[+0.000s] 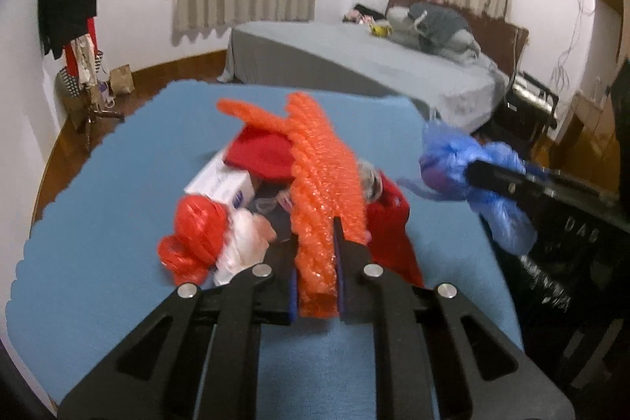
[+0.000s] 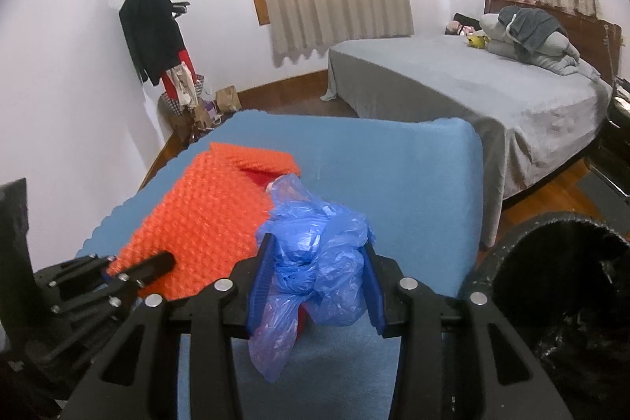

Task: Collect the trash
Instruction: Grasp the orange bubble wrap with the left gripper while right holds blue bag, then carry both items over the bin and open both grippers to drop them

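A long sheet of orange bubble wrap (image 1: 323, 176) rises from a pile of trash on the blue-covered table (image 1: 98, 223). My left gripper (image 1: 315, 235) is shut on its lower end. In the pile lie a crumpled red plastic bag (image 1: 193, 235), white plastic (image 1: 244, 243), a white box (image 1: 222, 182) and red packaging (image 1: 260, 152). My right gripper (image 2: 319, 243) is shut on a crumpled blue plastic bag (image 2: 319, 262), held above the table's right side. The same blue bag (image 1: 453, 164) shows at the right of the left wrist view. The orange bubble wrap (image 2: 208, 207) lies left of it.
A black bin (image 2: 551, 262) with a dark liner stands beside the table's right edge. Beyond the table are a grey-covered bed (image 2: 453, 85) with pillows, a coat stand (image 2: 153, 26) hung with clothes in the left corner, and wooden floor between them.
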A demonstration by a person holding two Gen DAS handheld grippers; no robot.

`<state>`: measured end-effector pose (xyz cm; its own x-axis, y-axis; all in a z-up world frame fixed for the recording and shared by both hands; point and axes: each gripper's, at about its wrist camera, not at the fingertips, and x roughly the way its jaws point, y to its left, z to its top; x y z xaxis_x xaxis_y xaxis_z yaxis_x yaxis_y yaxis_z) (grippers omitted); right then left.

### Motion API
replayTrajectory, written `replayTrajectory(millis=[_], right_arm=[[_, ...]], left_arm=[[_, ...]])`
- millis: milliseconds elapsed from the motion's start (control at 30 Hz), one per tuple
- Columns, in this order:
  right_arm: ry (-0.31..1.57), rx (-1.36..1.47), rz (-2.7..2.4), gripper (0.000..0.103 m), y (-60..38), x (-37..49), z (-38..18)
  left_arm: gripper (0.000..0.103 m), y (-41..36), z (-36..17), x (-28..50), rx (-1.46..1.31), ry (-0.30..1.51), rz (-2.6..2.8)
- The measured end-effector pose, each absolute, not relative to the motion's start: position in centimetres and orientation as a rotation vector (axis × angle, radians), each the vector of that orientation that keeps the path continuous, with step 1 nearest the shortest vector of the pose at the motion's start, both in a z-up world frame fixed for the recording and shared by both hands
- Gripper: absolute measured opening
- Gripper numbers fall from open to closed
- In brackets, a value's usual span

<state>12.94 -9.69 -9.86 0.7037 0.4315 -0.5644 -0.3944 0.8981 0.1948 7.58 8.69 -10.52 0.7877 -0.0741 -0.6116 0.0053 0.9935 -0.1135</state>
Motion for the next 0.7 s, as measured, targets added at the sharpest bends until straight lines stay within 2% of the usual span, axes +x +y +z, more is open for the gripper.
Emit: replayTrajectory(millis=[300,700], right_arm=[[0.604,0.104,0.456,0.041,-11.0,12.2,-8.0],[0.584,0.129,0.332,0.041,-16.6,10.6,-7.4]], left_arm=[[0.012,7.9,-6.5,7.0,-0.091,0.578,-0.014],[0.012,1.6,-6.2,8.3,-0.05,0.571,-0.155]])
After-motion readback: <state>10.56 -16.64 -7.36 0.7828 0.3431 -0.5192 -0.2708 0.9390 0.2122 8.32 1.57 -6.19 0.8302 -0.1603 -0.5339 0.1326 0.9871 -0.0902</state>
